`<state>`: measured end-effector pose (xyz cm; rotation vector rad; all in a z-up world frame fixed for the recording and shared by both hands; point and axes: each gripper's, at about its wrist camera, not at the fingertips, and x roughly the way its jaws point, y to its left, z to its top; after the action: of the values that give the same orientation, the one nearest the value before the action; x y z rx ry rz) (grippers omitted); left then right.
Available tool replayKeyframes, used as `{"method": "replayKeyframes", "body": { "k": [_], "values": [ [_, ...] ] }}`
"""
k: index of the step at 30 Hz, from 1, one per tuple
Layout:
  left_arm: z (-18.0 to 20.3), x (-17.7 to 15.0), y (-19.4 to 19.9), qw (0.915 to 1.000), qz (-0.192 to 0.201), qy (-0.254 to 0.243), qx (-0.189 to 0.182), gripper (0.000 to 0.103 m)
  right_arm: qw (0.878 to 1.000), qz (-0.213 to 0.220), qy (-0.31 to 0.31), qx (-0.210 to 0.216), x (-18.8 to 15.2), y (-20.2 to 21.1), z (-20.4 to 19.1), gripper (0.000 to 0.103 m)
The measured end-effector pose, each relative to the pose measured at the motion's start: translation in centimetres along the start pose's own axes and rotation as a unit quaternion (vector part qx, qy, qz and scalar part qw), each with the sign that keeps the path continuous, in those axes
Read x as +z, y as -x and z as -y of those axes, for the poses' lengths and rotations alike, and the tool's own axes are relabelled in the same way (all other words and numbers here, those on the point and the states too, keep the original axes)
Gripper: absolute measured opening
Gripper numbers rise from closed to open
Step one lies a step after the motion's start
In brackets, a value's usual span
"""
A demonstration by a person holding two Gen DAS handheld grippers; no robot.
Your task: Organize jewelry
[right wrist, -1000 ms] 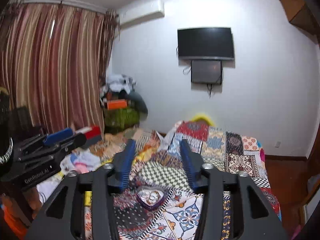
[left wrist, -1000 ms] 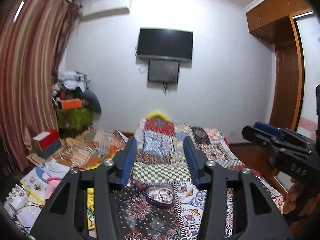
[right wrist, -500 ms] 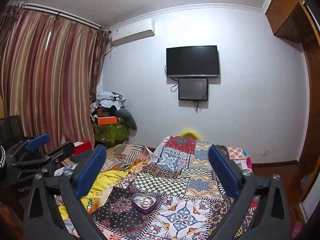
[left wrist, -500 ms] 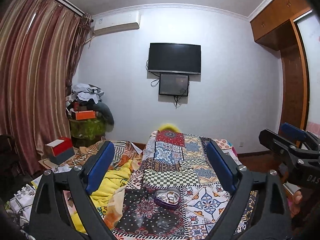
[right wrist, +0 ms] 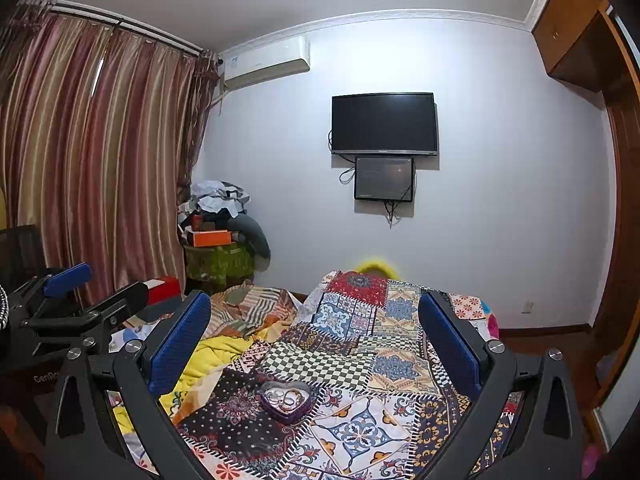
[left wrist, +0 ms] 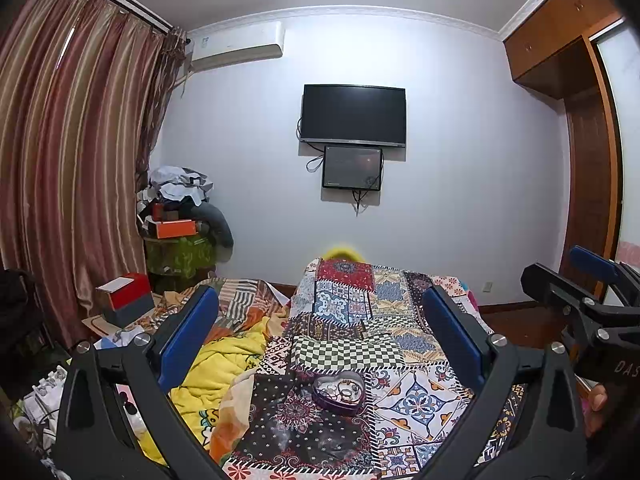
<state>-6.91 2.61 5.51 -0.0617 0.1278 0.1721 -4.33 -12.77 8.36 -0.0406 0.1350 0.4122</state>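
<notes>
A heart-shaped tin (left wrist: 339, 390) with rings and bangles heaped inside sits on the patchwork quilt (left wrist: 352, 320) of the bed, ahead of and below both grippers, and well apart from each. In the left wrist view the tin lies almost on the centre line between the spread blue pads, a little right of middle; in the right wrist view it lies left of centre, nearer the left pad. So the left gripper (left wrist: 320, 328) points more squarely at it, while the right gripper (right wrist: 316, 328) would need to swing left to line up. Neither looks clearly closer; both hang above the near end of the bed. The tin's point faces roughly toward the cameras and its lobes face away, so its widest span runs side to side, across the line of approach. Both grippers are released, jaws wide apart and holding nothing. The pieces inside the tin are too small to tell apart from here. My judgement is that sorting has not yet begun, and that the next move calls for a descent forward and down onto the tin.
</notes>
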Motion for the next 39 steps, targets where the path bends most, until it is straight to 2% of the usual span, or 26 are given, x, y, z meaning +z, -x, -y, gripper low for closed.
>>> {"method": "replayKeyframes", "body": {
  "k": [20,39],
  "values": [
    [0.0,-0.4,-0.7,0.9999,-0.012,0.001,0.009,0.103,1.000,-0.023,-0.007,-0.001,-0.4,-0.4,0.6,0.103],
    [-0.1,-0.5,-1.7,0.9994,-0.030,0.014,-0.014,0.103,0.999,-0.032,-0.008,-0.001,-0.3,-0.7,1.2,0.103]
  ]
}}
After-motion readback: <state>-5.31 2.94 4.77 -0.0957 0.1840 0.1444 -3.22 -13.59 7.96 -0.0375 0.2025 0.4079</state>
